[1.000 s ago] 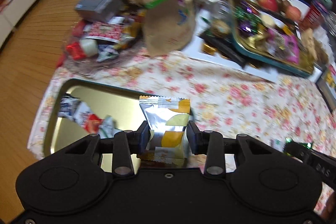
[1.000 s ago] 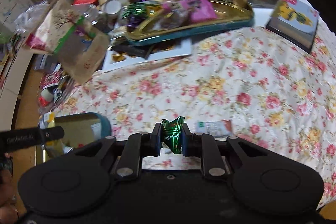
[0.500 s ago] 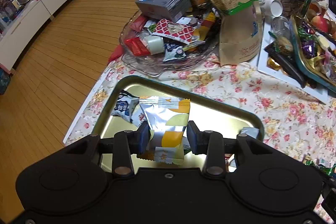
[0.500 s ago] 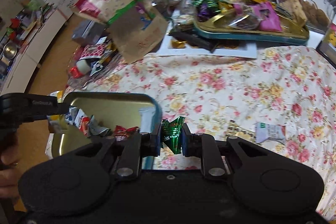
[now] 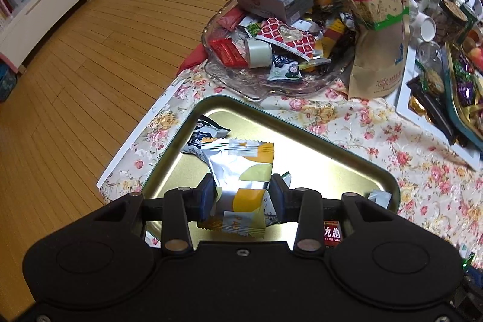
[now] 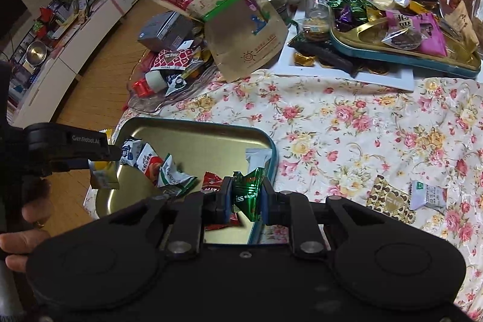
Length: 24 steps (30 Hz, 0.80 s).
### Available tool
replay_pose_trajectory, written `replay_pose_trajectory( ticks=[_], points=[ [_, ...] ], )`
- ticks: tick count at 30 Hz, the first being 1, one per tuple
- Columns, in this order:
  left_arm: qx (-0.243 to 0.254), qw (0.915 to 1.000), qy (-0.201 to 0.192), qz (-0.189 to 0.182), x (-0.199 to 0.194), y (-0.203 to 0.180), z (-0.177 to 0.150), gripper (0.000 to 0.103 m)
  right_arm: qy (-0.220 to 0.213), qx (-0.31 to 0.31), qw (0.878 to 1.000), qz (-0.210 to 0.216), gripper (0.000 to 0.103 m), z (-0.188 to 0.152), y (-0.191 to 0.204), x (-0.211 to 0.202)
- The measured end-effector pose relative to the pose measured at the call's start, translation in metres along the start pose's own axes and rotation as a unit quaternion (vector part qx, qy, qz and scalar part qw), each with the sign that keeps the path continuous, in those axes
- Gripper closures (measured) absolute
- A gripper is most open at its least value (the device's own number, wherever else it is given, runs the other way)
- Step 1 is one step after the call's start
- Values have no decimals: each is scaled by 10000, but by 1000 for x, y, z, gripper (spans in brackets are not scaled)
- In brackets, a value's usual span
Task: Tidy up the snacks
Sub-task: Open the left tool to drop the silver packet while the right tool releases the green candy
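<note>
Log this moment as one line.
left gripper: opening, silver-yellow packet between jaws | right gripper: shut on green candy | gold tray

Both grippers have swung from the floral cloth to above the shallow gold metal tray (image 5: 302,147); the left gripper (image 5: 241,195) jaws are opening around the silver-and-yellow foil packet (image 5: 238,171).

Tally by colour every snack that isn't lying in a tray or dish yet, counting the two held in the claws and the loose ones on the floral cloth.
green candy: 1
silver-and-yellow packet: 1
brown-and-gold heart packet: 1
white packet: 1
Total: 4
</note>
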<state>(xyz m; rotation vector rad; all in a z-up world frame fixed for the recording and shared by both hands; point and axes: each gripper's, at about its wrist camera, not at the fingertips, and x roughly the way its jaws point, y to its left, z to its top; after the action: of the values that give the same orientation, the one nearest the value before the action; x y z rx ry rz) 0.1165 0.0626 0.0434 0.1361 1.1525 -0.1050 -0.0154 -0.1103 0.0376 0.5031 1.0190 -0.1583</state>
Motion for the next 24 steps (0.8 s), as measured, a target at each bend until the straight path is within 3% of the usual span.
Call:
replay_pose_trajectory(
  ticks=[7,16,24],
  points=[
    [191,9998,-51,51,-2,6,2,52,31,-49,10000,72,83,1,5,3],
    [-401,9988,270,-66,7,22,4,52,97,-186,9995,246,83,-1,17,6],
    [-451,9981,423,-65,13,21,2,52,131,-795,9955,508,80,-14,44,9]
  ],
)
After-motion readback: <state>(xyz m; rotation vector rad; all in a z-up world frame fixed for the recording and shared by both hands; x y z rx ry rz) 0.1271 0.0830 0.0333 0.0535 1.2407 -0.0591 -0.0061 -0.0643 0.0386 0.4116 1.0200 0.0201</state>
